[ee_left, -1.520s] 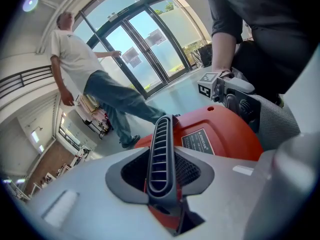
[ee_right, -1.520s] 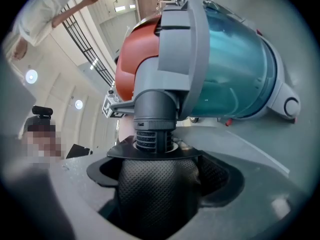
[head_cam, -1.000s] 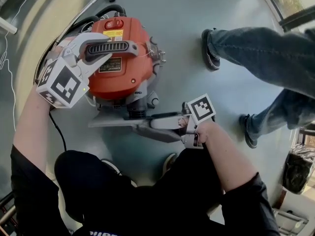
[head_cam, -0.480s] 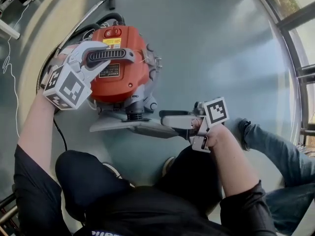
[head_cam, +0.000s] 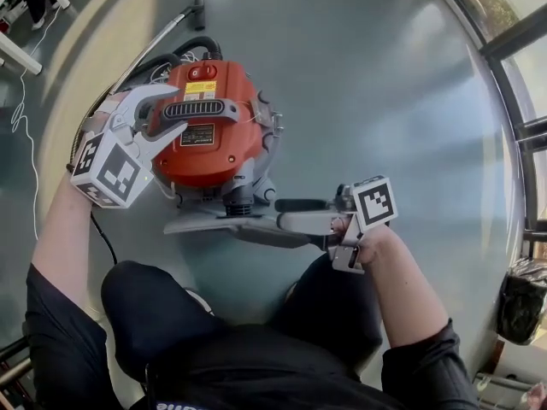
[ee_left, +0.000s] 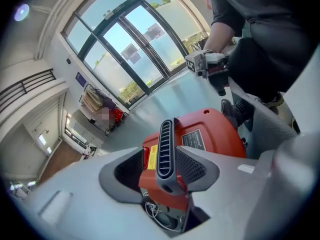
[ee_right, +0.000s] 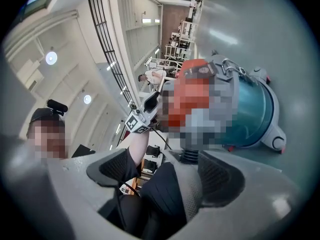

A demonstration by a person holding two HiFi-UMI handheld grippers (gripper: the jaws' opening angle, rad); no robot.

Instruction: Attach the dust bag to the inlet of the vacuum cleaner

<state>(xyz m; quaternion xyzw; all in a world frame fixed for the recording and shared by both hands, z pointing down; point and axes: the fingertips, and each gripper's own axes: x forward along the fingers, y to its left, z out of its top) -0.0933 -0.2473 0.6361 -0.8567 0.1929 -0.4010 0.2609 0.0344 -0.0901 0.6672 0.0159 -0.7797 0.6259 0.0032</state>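
The red-topped vacuum cleaner (head_cam: 214, 152) stands on the floor; its drum shows teal in the right gripper view (ee_right: 250, 104). My left gripper (head_cam: 175, 109) straddles its grey carry handle (head_cam: 201, 108). The jaws are opening, and red body shows between one pad and the handle (ee_left: 166, 144). The grey dust bag (head_cam: 214, 223) stretches from the inlet (head_cam: 239, 200) at the near side to my right gripper (head_cam: 280, 213). In the right gripper view the bag's fabric (ee_right: 186, 184) lies against one pad. The jaws stand wide, with a gap to the other pad.
A hose and metal wand (head_cam: 162, 24) run off behind the vacuum. A thin cable (head_cam: 21, 118) trails on the floor at left. Window frames (head_cam: 513, 41) line the right side, with a black bag (head_cam: 521, 301) near them. My knees (head_cam: 145, 301) crouch close behind the dust bag.
The left jaws have spread apart round the handle. The right gripper and the bag's end shifted slightly right. The jeans-clad legs at right have left the view.
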